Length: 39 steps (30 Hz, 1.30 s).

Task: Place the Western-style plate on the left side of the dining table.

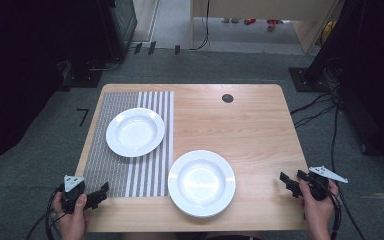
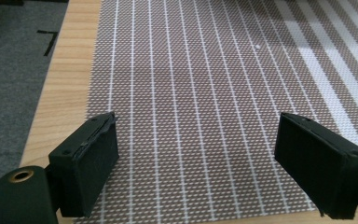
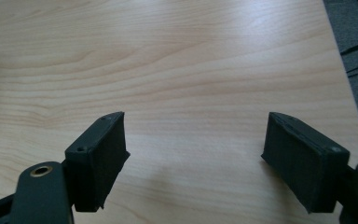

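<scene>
Nearest, at the near corners of the wooden table (image 1: 260, 120): left gripper (image 1: 96, 196) and right gripper (image 1: 289, 183), jaws spread wide, holding nothing. Just beyond, near the table's front edge, off the mat: near plate (image 1: 201, 183), white, glazed. Farther, left of table centre: striped placemat (image 1: 111, 165) bearing far plate (image 1: 135, 132). Probably rigid, slippery, breakable; best pinched at the raised rim.
</scene>
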Motion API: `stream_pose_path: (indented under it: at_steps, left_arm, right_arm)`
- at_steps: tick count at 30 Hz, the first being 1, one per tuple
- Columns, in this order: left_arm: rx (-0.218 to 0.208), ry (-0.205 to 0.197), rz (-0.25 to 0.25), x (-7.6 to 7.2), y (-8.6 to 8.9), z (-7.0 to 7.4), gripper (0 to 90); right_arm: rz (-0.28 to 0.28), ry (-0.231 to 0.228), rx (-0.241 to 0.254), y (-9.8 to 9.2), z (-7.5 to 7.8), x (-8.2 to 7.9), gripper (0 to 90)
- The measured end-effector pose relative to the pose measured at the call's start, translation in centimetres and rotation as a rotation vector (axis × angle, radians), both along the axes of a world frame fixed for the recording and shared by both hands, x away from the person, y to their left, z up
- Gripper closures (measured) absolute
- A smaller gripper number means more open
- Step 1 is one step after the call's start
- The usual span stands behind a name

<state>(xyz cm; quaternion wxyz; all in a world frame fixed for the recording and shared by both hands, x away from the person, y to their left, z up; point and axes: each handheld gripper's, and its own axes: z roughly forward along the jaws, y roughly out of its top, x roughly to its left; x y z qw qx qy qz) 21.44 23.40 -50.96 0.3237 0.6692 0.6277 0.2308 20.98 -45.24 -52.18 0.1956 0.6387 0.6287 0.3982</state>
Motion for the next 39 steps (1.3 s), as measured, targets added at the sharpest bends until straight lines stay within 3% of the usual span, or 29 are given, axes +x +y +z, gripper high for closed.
stream_pose_path:
  at_steps: [11,17,24,39]
  left_arm:
    - [0.028,0.009,0.008,-0.4,0.6,-0.3,13.5]
    - [0.051,0.010,-0.002,-0.3,0.4,-0.4,11.5]
    - [0.088,0.011,-0.005,-0.3,0.0,-0.6,10.8]
    - [0.099,-0.010,-0.008,-0.4,-0.1,-0.8,9.0]
  right_arm:
    - [-0.017,0.005,-0.051,-0.7,-0.3,-1.8,20.9]
    - [-0.002,0.022,-0.156,0.1,-0.3,-2.0,18.1]
    - [-0.001,0.036,-0.239,0.9,-0.4,-1.9,17.4]
    - [0.001,0.039,-0.244,1.0,-0.4,-1.9,15.7]
